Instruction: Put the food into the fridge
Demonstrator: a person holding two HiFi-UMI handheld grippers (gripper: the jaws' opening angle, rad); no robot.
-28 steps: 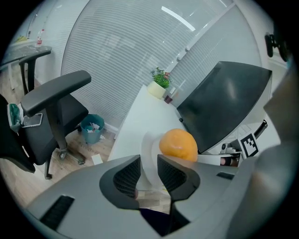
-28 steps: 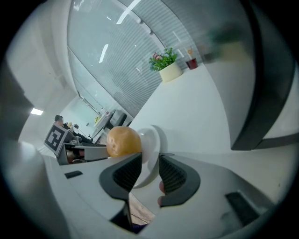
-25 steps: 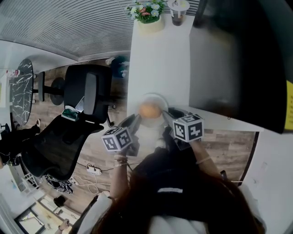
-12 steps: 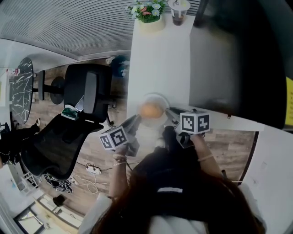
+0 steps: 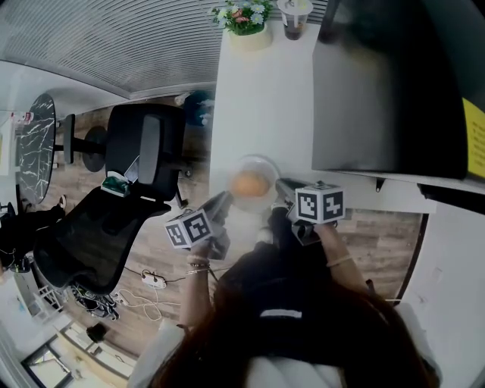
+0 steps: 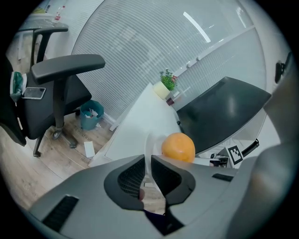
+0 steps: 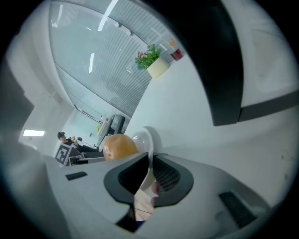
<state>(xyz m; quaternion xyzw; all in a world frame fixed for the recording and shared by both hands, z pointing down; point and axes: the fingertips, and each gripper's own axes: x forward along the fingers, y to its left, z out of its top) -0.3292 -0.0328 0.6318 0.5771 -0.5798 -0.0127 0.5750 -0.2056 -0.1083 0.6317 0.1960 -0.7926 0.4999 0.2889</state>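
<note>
A white plate (image 5: 256,168) with an orange (image 5: 248,184) on it sits at the near end of the white counter (image 5: 261,98). My left gripper (image 5: 224,203) is at the plate's left rim and my right gripper (image 5: 283,189) at its right rim. Both sets of jaws have just been closing with the rim between them. In the left gripper view the plate's rim (image 6: 148,150) stands pinched between the dark pads, the orange (image 6: 178,147) just beyond. In the right gripper view the plate's rim (image 7: 148,142) is pinched likewise, the orange (image 7: 119,145) to its left.
A black box-shaped appliance (image 5: 386,91) fills the counter's right side. A flower pot (image 5: 244,23) and a drink cup (image 5: 294,19) stand at the far end. Black office chairs (image 5: 144,151) and cables (image 5: 151,284) occupy the wooden floor on the left, with a blue bin (image 6: 91,112).
Both grippers' jaws have narrowed onto the plate's rim. Their marker cubes have rolled slightly, and the right cube has shifted a little to the right. The plate and orange stay put.
</note>
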